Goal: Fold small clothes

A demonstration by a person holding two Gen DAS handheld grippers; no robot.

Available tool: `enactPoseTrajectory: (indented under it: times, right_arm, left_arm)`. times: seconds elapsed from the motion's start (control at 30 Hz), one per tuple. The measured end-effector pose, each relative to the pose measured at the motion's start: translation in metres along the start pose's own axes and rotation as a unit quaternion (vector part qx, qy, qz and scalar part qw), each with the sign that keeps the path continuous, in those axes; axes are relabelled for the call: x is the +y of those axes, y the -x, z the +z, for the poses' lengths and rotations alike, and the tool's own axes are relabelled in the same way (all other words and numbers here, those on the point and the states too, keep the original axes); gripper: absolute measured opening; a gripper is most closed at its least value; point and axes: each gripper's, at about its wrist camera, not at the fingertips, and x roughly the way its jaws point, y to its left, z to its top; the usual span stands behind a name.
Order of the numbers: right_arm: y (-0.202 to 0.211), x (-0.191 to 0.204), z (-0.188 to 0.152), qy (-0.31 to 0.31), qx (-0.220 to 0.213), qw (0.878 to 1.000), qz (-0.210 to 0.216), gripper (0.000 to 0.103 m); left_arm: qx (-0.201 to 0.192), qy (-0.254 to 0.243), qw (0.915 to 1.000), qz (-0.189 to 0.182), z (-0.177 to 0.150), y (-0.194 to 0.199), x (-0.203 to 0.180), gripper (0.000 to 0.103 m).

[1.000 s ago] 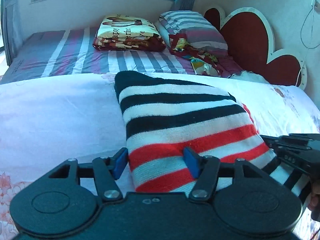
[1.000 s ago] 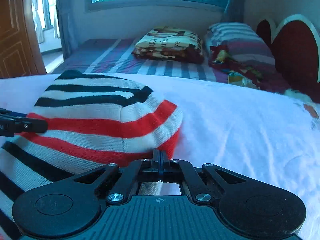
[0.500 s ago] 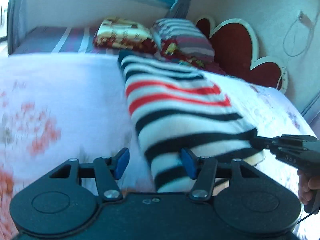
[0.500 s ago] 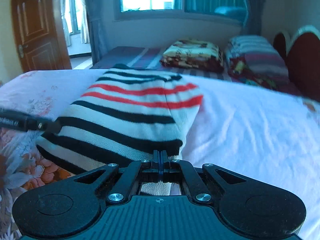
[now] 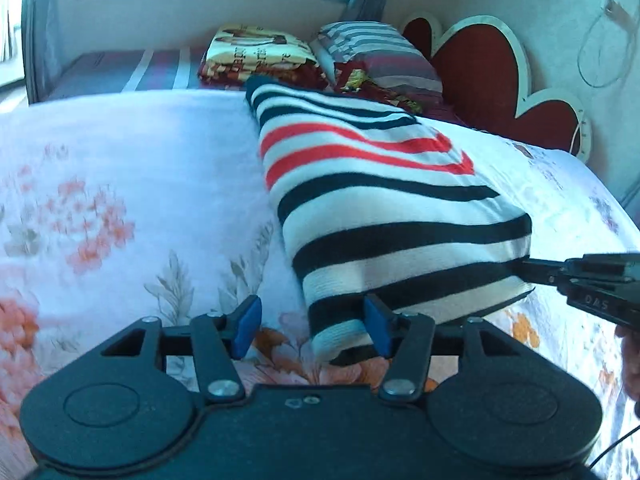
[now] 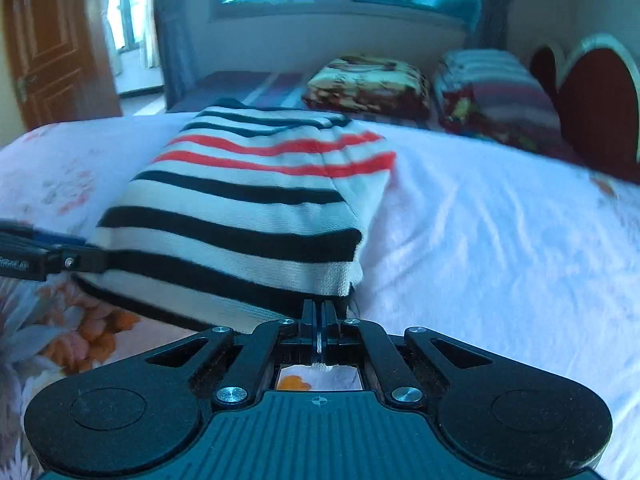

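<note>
The bed (image 5: 120,168), under a white floral sheet, fills most of both views, with bare sheet at the left of the left wrist view and at the right of the right wrist view. A striped sweater (image 5: 380,200), folded into a long band, lies on it from frame centre toward the lower edge. Beyond it, upper centre, sit a folded blanket (image 5: 256,52) and a striped pillow (image 5: 376,52). The right hand-held gripper (image 6: 320,316) is pressed together, pinching the sweater's near hem corner. The left hand-held gripper (image 5: 310,326) stands spread, the opposite near corner between its blue pads (image 5: 374,328), unclamped.
</note>
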Motion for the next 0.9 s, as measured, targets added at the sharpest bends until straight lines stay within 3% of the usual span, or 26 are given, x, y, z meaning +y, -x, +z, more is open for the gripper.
enactPoseTrajectory:
  times: [0.2, 0.3, 0.4, 0.57, 0.67, 0.9]
  right_arm:
    - [0.001, -0.001, 0.005, 0.000, 0.010, 1.000, -0.001, 0.000]
    - [0.015, 0.001, 0.006, -0.001, -0.011, 1.000, 0.004, 0.000]
    - [0.003, 0.003, -0.001, 0.005, 0.015, 1.000, -0.002, 0.000]
    - [0.004, 0.004, 0.002, 0.001, 0.015, 1.000, -0.006, 0.000]
    - [0.024, -0.002, 0.006, -0.020, -0.019, 1.000, -0.003, 0.000]
    - [0.040, -0.027, 0.022, -0.089, -0.051, 0.995, 0.018, 0.000]
  left_arm:
    - [0.002, -0.015, 0.9997, 0.017, 0.004, 0.006, -0.008, 0.055]
    - [-0.002, -0.024, 0.9994, 0.023, 0.005, 0.012, -0.011, 0.054]
    - [0.004, -0.030, 0.9992, 0.027, 0.001, 0.006, -0.012, 0.055]
    - [0.004, -0.032, 0.9990, 0.031, 0.002, 0.008, -0.013, 0.056]
    - [-0.016, -0.029, 0.9989, 0.034, 0.006, 0.026, -0.011, 0.062]
    - [-0.041, 0.015, 0.9989, 0.015, 0.019, 0.040, 0.012, 0.064]
